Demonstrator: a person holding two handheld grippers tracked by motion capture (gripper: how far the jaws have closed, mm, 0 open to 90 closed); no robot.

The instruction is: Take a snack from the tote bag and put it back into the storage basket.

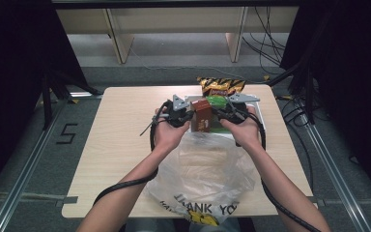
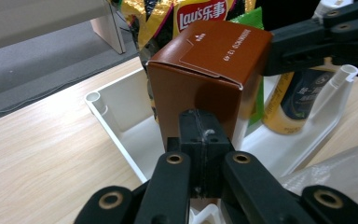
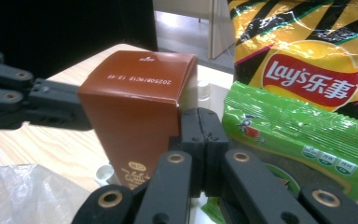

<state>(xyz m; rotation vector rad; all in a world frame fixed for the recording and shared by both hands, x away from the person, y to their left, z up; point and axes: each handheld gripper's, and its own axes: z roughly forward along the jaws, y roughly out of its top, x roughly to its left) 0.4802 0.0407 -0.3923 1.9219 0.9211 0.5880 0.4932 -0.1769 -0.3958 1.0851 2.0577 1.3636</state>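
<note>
Here the brown carton [image 1: 202, 116] stands upright in the white tray [image 1: 260, 115], squeezed between both clenched tools, left tool [image 1: 182, 117] and right tool [image 1: 221, 114]. It looks light, stiff cardboard; press its flat sides gently.

A brown carton [image 1: 202, 115], glossy, with a printed date on its folded top flap and a gold emblem low on one face, stands upright at the white tray's [image 1: 257, 98] near edge.
</note>
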